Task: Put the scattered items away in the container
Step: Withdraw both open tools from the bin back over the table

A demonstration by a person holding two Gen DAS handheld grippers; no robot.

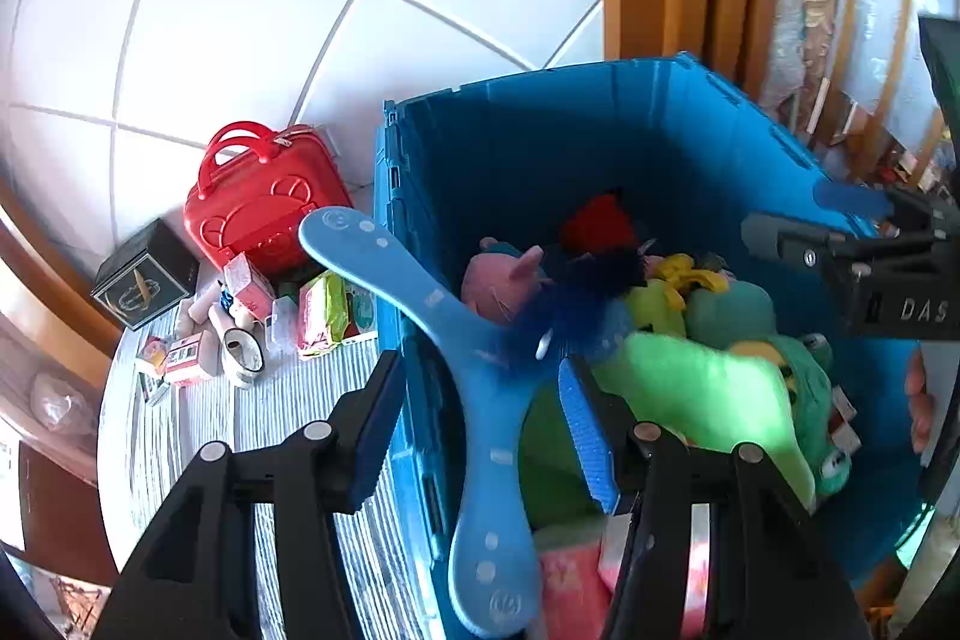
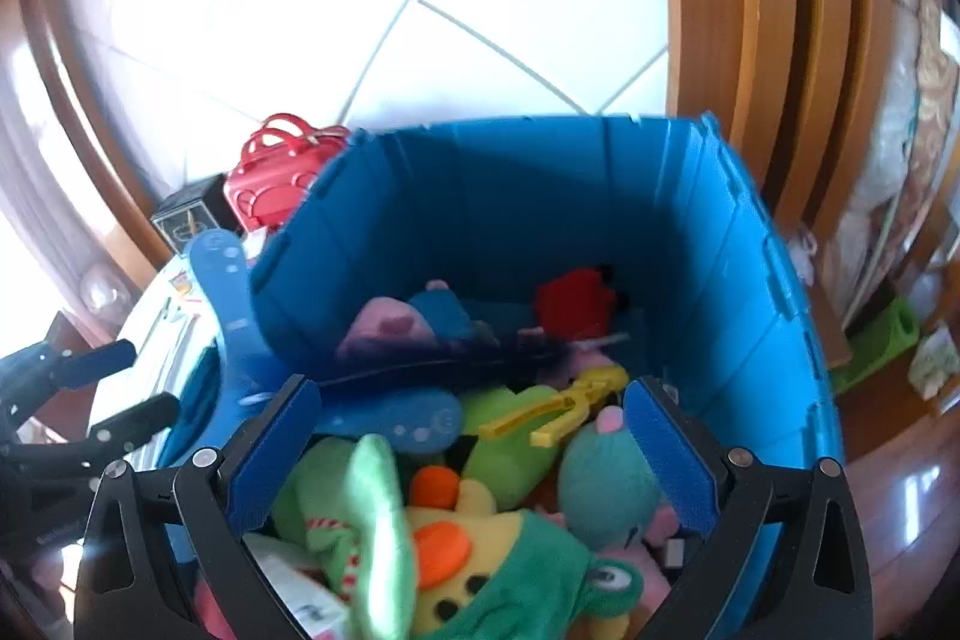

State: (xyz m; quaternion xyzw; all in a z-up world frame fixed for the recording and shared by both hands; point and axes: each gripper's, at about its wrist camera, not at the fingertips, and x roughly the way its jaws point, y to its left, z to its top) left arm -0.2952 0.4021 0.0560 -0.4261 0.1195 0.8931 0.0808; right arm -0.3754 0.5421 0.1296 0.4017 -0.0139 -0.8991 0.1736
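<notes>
The blue crate (image 2: 708, 244) was already stuffed with soft toys: a yellow duck plush in a green frog hood (image 2: 480, 562), a teal plush (image 2: 600, 472), a pink one (image 1: 504, 283), something red at the back (image 2: 576, 301) and a yellow plastic figure (image 2: 570, 403) on top of the pile. A light blue three-armed boomerang (image 1: 456, 334) lay across the crate's near-left rim, one arm sticking out over the wall and the others reaching inside — not in either gripper's grasp.

The left gripper (image 1: 480, 430) hung over that rim with its jaws spread and nothing pinched; the boomerang sat in the gap but the pads weren't pressing it. The right gripper (image 2: 474, 454) hovered above the toys, jaws wide apart, empty too.

Outside the crate on the striped cloth (image 1: 288, 412) there was still loose stuff — a red mini suitcase (image 1: 264, 202), a black box (image 1: 144, 274), a wet wipes pack (image 1: 321, 313), small pink boxes (image 1: 249, 286) and a cup (image 1: 243, 349). White tiled floor (image 1: 240, 10) beyond.
</notes>
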